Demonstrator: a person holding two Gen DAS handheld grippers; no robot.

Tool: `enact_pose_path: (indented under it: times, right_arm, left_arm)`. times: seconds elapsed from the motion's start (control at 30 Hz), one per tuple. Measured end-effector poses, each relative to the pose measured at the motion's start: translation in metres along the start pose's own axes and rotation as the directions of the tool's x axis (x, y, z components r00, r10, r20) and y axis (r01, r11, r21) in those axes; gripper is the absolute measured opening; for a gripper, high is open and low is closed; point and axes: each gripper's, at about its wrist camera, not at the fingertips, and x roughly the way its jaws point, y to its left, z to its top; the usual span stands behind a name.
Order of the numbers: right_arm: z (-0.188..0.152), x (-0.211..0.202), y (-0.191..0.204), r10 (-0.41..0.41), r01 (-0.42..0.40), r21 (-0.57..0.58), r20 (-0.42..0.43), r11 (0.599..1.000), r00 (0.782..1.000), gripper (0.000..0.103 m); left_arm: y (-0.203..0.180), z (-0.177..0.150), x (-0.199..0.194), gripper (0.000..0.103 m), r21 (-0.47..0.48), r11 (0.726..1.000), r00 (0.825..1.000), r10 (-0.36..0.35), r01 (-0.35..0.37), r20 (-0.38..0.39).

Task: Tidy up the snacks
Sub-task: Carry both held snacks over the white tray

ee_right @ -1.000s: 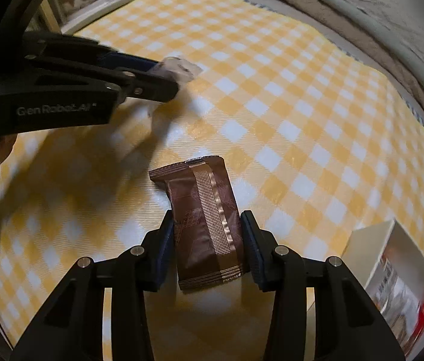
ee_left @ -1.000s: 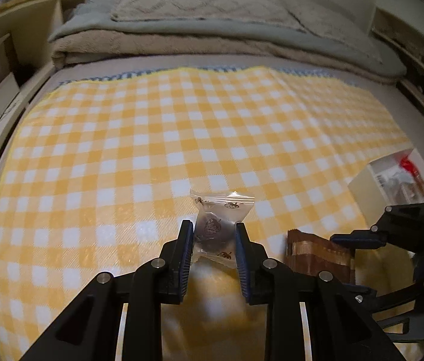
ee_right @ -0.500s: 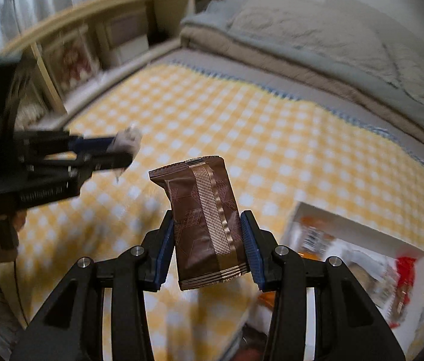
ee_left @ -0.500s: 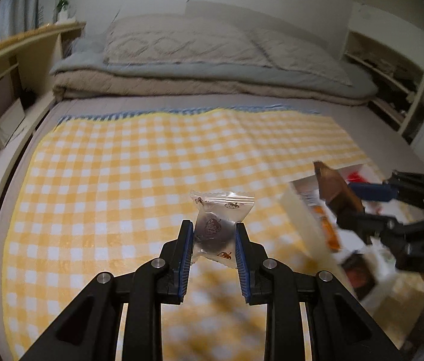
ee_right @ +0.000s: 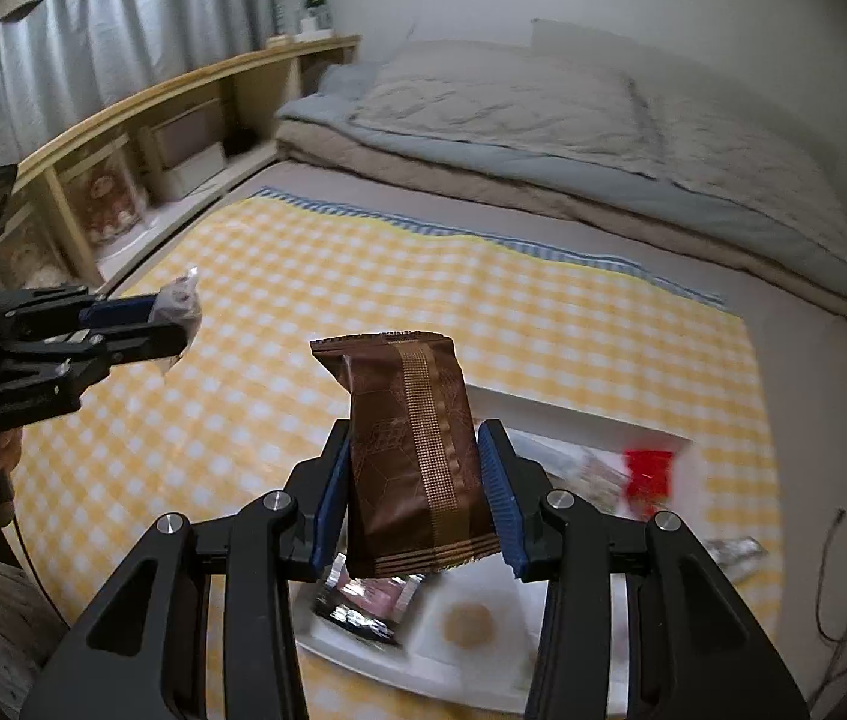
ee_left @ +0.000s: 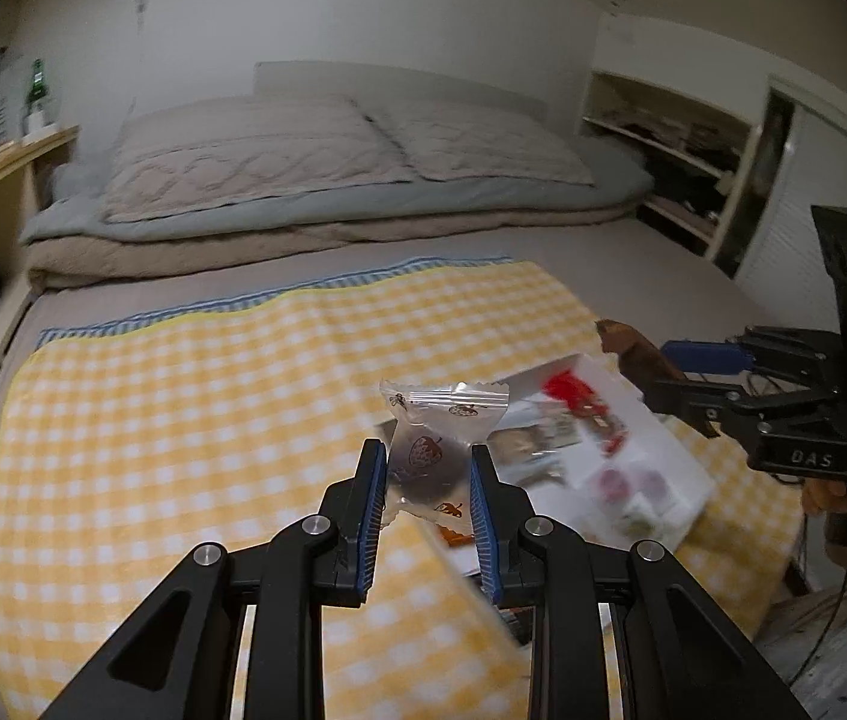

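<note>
My left gripper point(ee_left: 428, 462) is shut on a small clear candy packet point(ee_left: 435, 438) with a dark sweet inside, held in the air above the yellow checked cloth point(ee_left: 183, 420). My right gripper point(ee_right: 414, 468) is shut on a brown snack wrapper point(ee_right: 417, 456) with a gold stripe, held upright over the white divided box point(ee_right: 567, 426). In the left wrist view the right gripper point(ee_left: 657, 366) reaches in from the right with the brown wrapper point(ee_left: 633, 348) over the box point(ee_left: 669, 450). In the right wrist view the left gripper point(ee_right: 180, 315) shows at the left with the packet point(ee_right: 183, 294).
The white box holds several snacks, among them a red packet point(ee_right: 648, 471), a dark packet point(ee_right: 363, 600) and a round biscuit point(ee_right: 468, 624). Folded bedding and pillows point(ee_left: 333, 168) lie behind the cloth. A wooden shelf point(ee_right: 141, 120) runs along the left, open shelves point(ee_left: 675, 144) at the right.
Both grippers have risen off the cloth with their snacks. The view has tilted up, and the white box has come under the grippers.
</note>
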Motion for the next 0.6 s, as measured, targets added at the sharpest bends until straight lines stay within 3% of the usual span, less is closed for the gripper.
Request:
enact_pose_path:
  times: [0.2, 0.37, 0.6]
  right_arm:
    - [-0.027, -0.01, -0.046, -0.052, 0.052, 0.087, 0.001, 0.995, 0.999, 0.043]
    - [-0.051, 0.006, -0.068, -0.087, 0.091, 0.088, -0.049, 0.992, 0.995, 0.042]
    - [-0.086, 0.059, -0.084, -0.082, 0.088, 0.026, -0.177, 0.996, 0.981, 0.042]
  left_arm:
    - [-0.04, 0.01, 0.048, 0.027, 0.005, 0.997, 0.996, -0.076, 0.076, -0.039]
    - [-0.053, 0.002, 0.103, 0.027, -0.067, 0.987, 0.983, -0.153, 0.146, -0.101]
    - [-0.033, -0.009, 0.181, 0.027, -0.162, 0.978, 0.961, -0.165, 0.13, -0.224]
